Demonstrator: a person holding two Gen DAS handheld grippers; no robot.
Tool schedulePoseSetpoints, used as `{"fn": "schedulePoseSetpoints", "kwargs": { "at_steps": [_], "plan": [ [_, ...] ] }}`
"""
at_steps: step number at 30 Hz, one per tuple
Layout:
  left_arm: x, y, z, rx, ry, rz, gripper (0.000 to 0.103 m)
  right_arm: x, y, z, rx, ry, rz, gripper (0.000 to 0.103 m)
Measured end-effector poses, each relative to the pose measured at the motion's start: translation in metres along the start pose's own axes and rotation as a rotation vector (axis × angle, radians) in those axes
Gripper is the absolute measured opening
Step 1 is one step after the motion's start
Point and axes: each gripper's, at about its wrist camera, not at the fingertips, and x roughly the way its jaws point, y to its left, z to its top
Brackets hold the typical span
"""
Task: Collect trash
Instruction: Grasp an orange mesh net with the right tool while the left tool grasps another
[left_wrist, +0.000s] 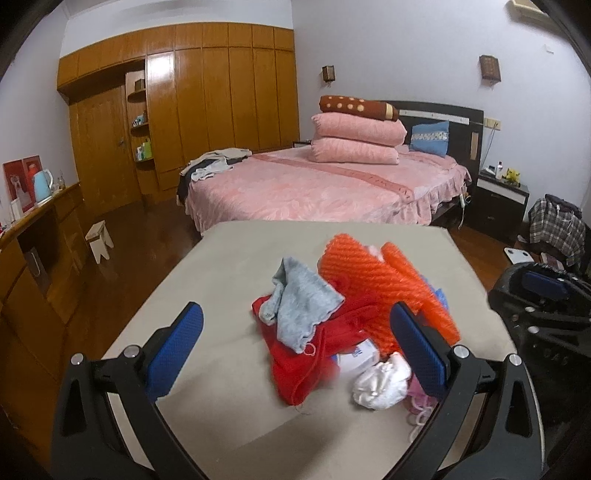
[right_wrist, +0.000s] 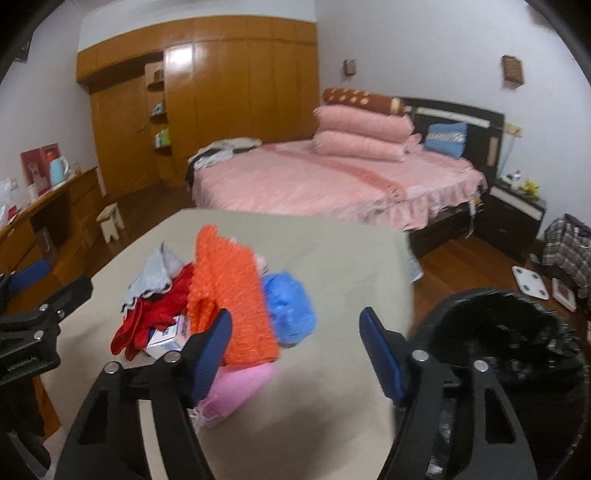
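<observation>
A trash pile lies on the beige table (left_wrist: 229, 258): an orange foam net (left_wrist: 373, 280), a grey cloth (left_wrist: 301, 299), a red cloth (left_wrist: 295, 365), a small white box (left_wrist: 356, 356), a crumpled white tissue (left_wrist: 380, 382) and a pink piece (right_wrist: 236, 387). In the right wrist view a blue plastic bag (right_wrist: 290, 308) sits behind the net. My left gripper (left_wrist: 295, 306) is open, its pads either side of the grey and red cloths without pressing them. My right gripper (right_wrist: 295, 313) is open near the pile's right end, its left finger (right_wrist: 208, 354) beside the orange net (right_wrist: 229, 291), nothing gripped.
A bin lined with a black bag (right_wrist: 498, 332) stands off the table's right edge. Behind are a pink bed (left_wrist: 314, 184), a wooden wardrobe (left_wrist: 207, 92), a small stool (left_wrist: 99, 240), a side desk (left_wrist: 33, 229) at left and a scale (right_wrist: 530, 282) on the floor.
</observation>
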Motion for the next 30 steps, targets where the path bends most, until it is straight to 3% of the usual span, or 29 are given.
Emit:
{"fn": "schedulePoseSetpoints", "kwargs": {
  "at_steps": [6, 9, 14, 15, 23, 27, 30],
  "plan": [
    [0.019, 0.008, -0.006, -0.012, 0.036, 0.020, 0.098, 0.026, 0.021, -0.008, -0.058, 0.053, 0.048, 0.059],
    [0.025, 0.011, -0.007, -0.025, 0.049, 0.019, 0.098, 0.035, 0.028, -0.010, -0.086, 0.076, 0.056, 0.049],
    [0.032, 0.009, -0.009, -0.013, 0.060, 0.012, 0.095, 0.047, 0.030, -0.014, -0.102, 0.114, 0.102, 0.015],
    [0.032, 0.008, -0.009, -0.013, 0.062, 0.009, 0.095, 0.047, 0.031, -0.014, -0.105, 0.114, 0.106, 0.013],
    [0.030, -0.005, -0.004, -0.009, 0.052, -0.023, 0.094, 0.023, 0.022, -0.009, -0.085, 0.063, 0.132, 0.012],
    [0.029, -0.018, -0.002, 0.002, 0.049, -0.056, 0.085, 0.012, 0.011, -0.003, -0.059, 0.051, 0.115, 0.012],
    [0.030, -0.030, -0.002, 0.014, 0.053, -0.081, 0.084, 0.006, 0.001, -0.001, -0.043, 0.043, 0.094, 0.012]
  ]
}}
